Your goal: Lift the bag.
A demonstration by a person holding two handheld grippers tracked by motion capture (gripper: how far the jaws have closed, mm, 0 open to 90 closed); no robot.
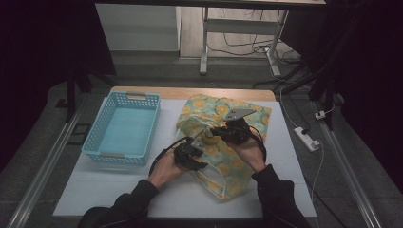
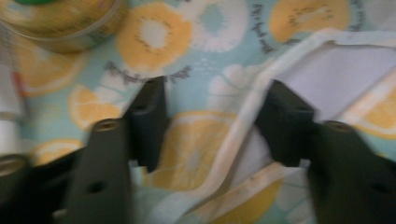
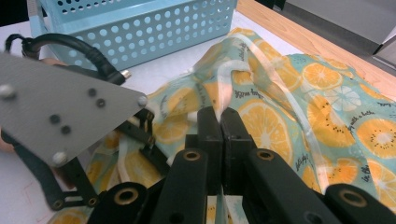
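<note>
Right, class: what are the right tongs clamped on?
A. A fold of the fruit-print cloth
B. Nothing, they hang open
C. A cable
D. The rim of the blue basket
A: in the right gripper view the right tongs are pressed together with a pale edge of the fruit-print cloth pinched between them, well apart from the blue basket.

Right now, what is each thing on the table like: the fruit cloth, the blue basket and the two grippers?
Fruit cloth: crumpled on the table, one edge lifted.
Blue basket: upright, nothing inside.
Right gripper: shut on the cloth's edge, holding it up.
Left gripper: jaws apart around a cloth edge, not pressing it.
Round tin: on the cloth, blurred.
</note>
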